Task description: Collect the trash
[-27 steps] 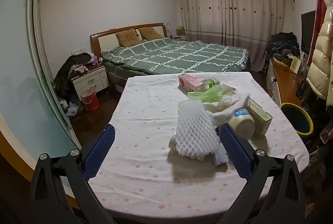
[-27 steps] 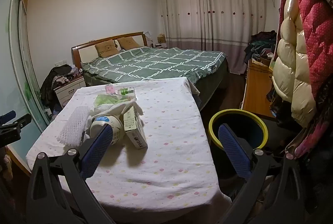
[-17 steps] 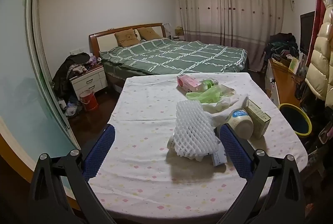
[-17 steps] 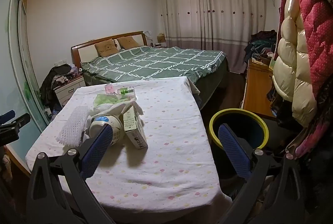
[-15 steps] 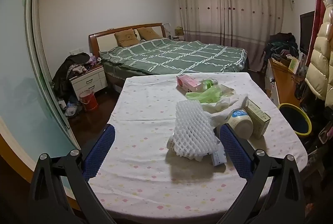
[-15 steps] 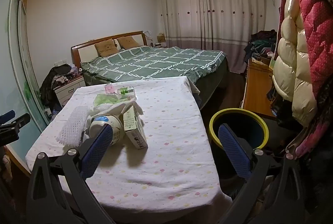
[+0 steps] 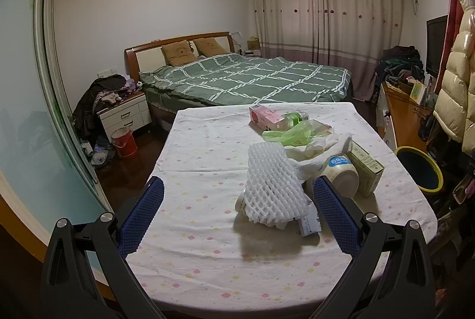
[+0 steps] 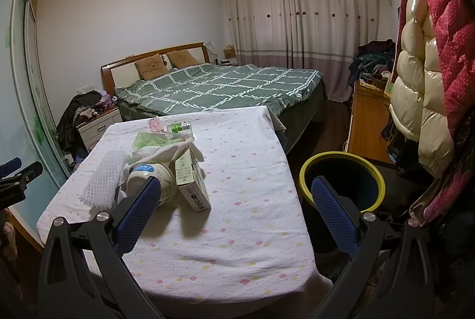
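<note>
A heap of trash lies on a table with a dotted white cloth (image 7: 202, 158): a white foam net sleeve (image 7: 271, 188), a white jar with a blue label (image 7: 341, 170), a green-white carton (image 7: 366, 166), crumpled white paper (image 7: 314, 148), a green bag (image 7: 288, 136), a pink box (image 7: 265, 117). My left gripper (image 7: 237, 206) is open and empty, just short of the foam net. My right gripper (image 8: 234, 197) is open and empty, above the table's right side, with the jar (image 8: 151, 175) and carton (image 8: 191, 179) by its left finger. A yellow-rimmed bin (image 8: 341, 179) stands to the table's right.
A bed with a green checked cover (image 7: 246, 81) lies behind the table. A nightstand (image 7: 124, 114) and red bucket (image 7: 123, 142) are at the left. A wooden desk (image 8: 365, 126) and hanging puffer coats (image 8: 421, 81) are at the right. A sliding glass door (image 7: 32, 123) runs along the left.
Both views shift only slightly; the left gripper has drifted a little so the trash heap sits marginally further left in view. Both grippers stay open.
</note>
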Demonstrator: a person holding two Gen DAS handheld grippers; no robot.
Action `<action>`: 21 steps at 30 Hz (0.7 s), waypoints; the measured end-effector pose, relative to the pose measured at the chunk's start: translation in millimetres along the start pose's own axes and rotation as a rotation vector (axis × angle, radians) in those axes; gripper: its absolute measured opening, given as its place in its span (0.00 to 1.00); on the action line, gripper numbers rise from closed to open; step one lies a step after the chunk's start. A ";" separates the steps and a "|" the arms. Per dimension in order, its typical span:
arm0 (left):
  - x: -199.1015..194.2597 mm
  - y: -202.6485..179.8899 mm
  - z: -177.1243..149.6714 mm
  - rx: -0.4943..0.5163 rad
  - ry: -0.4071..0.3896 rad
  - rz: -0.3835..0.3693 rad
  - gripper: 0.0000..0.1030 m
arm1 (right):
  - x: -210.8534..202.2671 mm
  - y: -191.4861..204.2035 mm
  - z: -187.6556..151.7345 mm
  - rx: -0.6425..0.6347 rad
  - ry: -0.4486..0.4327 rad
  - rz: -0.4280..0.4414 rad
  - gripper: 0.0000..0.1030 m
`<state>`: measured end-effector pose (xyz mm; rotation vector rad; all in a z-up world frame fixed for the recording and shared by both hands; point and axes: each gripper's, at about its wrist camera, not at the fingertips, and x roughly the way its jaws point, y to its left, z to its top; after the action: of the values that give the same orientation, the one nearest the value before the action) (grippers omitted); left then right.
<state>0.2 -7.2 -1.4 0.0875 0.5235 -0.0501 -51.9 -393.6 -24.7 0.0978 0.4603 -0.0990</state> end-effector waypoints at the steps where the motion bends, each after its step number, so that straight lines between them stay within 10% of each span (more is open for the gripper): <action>1: 0.0 -0.8 -0.2 0.000 0.001 -0.001 0.96 | 0.3 0.1 -0.3 0.000 0.000 0.000 0.94; 21: 2.2 2.2 2.6 0.000 0.004 -0.009 0.96 | 8.0 -0.1 -2.9 0.007 0.011 0.001 0.94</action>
<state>3.5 -5.3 -0.1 0.0851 0.5283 -0.0587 -46.0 -394.0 -30.8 0.1057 0.4711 -0.0997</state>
